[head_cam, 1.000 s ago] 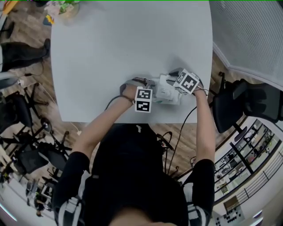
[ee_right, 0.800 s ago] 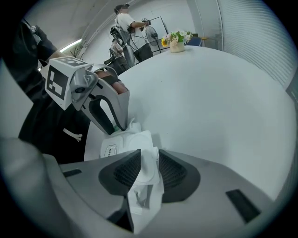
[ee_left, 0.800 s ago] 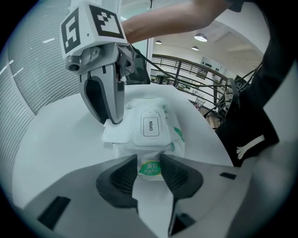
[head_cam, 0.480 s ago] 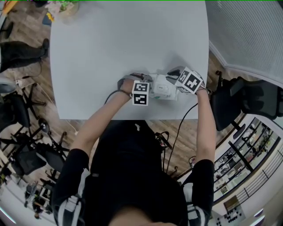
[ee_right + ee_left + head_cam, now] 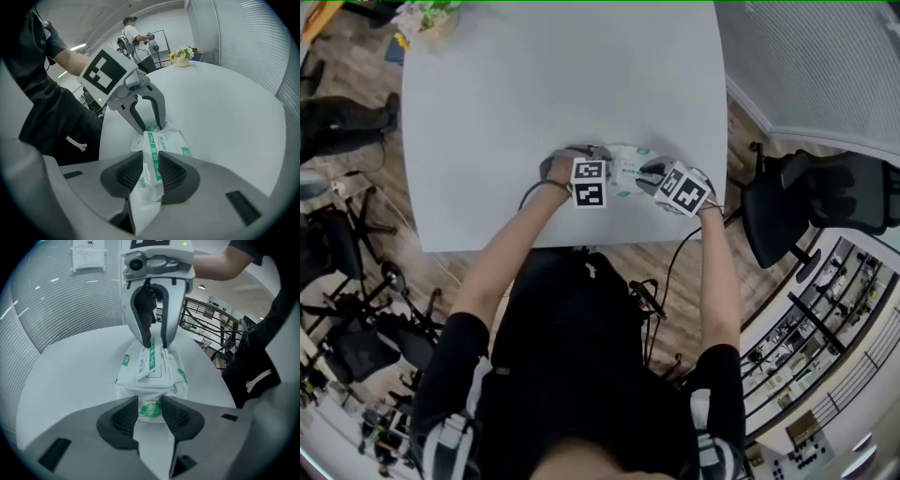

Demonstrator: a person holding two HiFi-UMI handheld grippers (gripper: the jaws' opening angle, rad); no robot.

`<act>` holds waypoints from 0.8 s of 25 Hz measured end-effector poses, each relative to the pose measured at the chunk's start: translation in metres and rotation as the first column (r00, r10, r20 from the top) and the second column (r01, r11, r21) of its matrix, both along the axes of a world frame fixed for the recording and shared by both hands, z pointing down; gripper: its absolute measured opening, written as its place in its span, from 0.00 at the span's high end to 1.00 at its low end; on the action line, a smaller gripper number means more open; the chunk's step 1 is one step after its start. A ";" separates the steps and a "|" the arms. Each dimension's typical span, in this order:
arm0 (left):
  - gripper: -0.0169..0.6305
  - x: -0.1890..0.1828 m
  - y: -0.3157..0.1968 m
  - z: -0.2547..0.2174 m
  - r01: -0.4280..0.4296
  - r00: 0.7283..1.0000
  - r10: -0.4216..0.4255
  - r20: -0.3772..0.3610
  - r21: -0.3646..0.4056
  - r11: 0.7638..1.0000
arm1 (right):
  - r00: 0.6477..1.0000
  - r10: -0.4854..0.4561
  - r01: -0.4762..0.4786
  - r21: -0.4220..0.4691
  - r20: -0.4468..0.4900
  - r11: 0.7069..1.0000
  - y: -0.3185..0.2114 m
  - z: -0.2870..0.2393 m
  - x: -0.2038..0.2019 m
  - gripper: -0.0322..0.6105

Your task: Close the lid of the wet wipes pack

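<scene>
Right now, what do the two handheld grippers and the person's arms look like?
The left gripper and right gripper are pale grey plastic shells with dark ribbed pads, each carrying a white cube of black square markers. Black cables trail off. The person wears a black short-sleeved top.

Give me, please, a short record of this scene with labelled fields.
surface: white table
object: wet wipes pack, near the table's front edge
left tool: shut on one end of the pack
right tool: shut on a green-striped strip at the pack's other end
lid: cannot tell whether it is closed
background: flowers at the table's far corner
</scene>
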State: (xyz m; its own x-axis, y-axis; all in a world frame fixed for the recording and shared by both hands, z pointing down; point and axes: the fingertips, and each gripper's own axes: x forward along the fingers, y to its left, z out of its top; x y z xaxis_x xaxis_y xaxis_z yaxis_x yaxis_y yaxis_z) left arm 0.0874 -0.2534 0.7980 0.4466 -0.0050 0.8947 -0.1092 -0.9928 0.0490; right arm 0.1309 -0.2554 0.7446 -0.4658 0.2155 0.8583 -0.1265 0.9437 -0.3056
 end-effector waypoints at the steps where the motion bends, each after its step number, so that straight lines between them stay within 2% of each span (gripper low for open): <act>1: 0.72 -0.001 0.000 0.000 0.004 1.000 -0.004 0.000 0.002 1.000 | 1.000 0.004 -0.004 -0.001 -0.004 1.000 0.005 0.003 0.000 0.76; 4: 0.72 -0.002 -0.001 0.000 0.018 1.000 -0.018 -0.003 0.004 1.000 | 1.000 0.014 -0.015 -0.006 -0.028 1.000 0.018 0.015 0.003 0.75; 9: 0.72 0.000 -0.002 0.001 0.034 0.999 -0.034 -0.013 0.005 0.999 | 0.994 0.100 -0.099 0.031 -0.043 0.995 0.018 0.029 0.005 0.78; 14: 0.72 -0.001 -0.005 0.000 0.043 0.999 -0.043 -0.017 0.008 0.999 | 0.986 0.138 -0.123 0.140 -0.097 0.982 0.015 0.031 0.003 0.78; 20: 0.72 0.000 -0.003 -0.001 0.047 0.999 -0.047 -0.021 0.007 0.999 | 0.965 0.196 -0.141 0.284 -0.175 0.948 0.018 0.041 0.003 0.77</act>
State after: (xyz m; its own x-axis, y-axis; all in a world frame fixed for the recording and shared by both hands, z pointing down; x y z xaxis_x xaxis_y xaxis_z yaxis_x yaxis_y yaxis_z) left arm 0.0876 -0.2568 0.7974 0.4638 -0.0334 0.8853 -0.1552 -0.9869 0.0441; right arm 0.1334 -0.2374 0.7860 -0.2891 -0.1012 0.9519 -0.3233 0.9463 0.0024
